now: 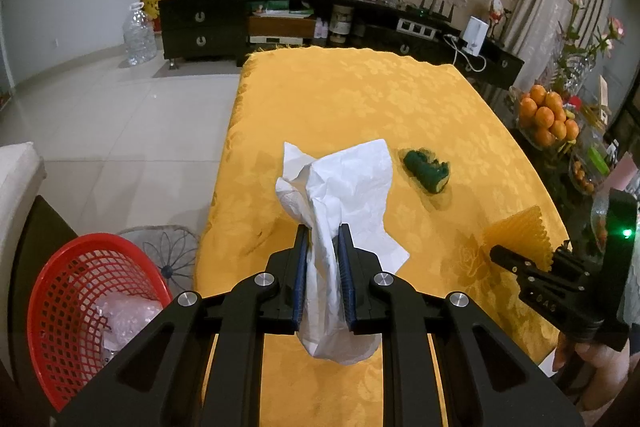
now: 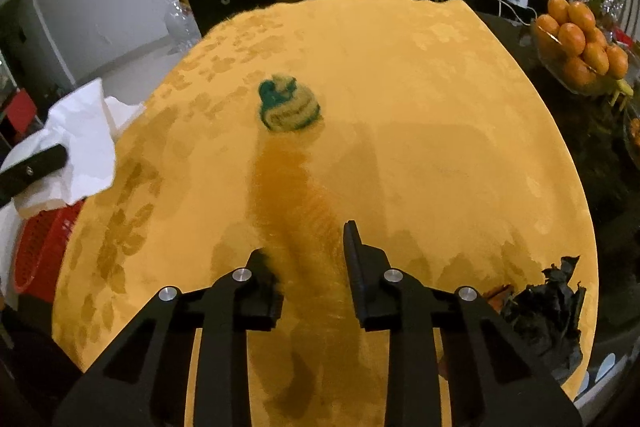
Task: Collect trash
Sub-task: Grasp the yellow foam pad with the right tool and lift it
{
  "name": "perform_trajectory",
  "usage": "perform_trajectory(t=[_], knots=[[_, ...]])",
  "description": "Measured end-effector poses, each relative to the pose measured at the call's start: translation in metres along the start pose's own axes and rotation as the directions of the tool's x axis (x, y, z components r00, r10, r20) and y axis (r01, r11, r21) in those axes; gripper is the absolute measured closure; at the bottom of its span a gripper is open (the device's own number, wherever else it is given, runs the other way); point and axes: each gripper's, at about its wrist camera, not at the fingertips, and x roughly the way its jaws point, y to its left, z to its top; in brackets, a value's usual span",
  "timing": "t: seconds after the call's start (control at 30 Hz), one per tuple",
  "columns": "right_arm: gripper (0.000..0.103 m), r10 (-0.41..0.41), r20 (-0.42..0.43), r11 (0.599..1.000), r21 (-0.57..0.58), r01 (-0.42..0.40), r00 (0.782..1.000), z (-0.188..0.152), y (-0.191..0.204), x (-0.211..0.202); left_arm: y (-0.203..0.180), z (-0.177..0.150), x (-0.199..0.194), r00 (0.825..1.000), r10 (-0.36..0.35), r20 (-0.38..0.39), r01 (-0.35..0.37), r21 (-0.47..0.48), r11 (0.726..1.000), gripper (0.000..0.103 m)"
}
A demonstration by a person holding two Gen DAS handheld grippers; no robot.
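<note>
Your left gripper (image 1: 324, 239) has its jaws squeezed shut on the white crumpled paper (image 1: 344, 183), and the paper hangs in the air over the yellow tabletop (image 1: 360, 99). So you are in the carry step: 1 piece of trash is picked up and needs to go in the bin.

The red basket (image 1: 60, 291) sits low on your left, off the side of the tabletop, with some clear plastic (image 1: 128, 315) already in it. Swing the paper left until it is over the basket, then let the jaws open so it drops in. The paper is wide and floppy, so hold it right over the middle or a corner may catch on the rim.

Your right gripper (image 2: 312, 259) is also busy. Its jaws are clamped on a yellow foam net (image 1: 516, 231), which looks blurry in the right wrist view. That goes in the basket too.

The green and yellow wrapper (image 2: 289, 107) lies alone on the tabletop, and a black crumpled bag (image 2: 548, 311) sits near the right edge. Both are left to pick up.
</note>
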Motion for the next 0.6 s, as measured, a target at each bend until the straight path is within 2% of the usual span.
perform_trajectory(t=[0.37,0.47,0.6], knots=[[0.079,0.049,0.08,0.999,-0.02,-0.048,0.996,0.012,0.016,-0.023,0.006,0.004,-0.011,1.0,0.003,0.029,-0.003,-0.015,1.0,0.089],[0.082,0.065,0.085,0.998,-0.024,-0.063,0.994,0.015,0.02,-0.024,0.006,0.004,-0.011,1.0,0.008,0.03,-0.007,-0.015,1.0,0.089],[0.082,0.045,0.065,0.999,-0.012,-0.044,0.997,0.016,0.02,-0.019,0.008,0.003,-0.012,1.0,0.01,0.028,-0.009,-0.016,1.0,0.089]])
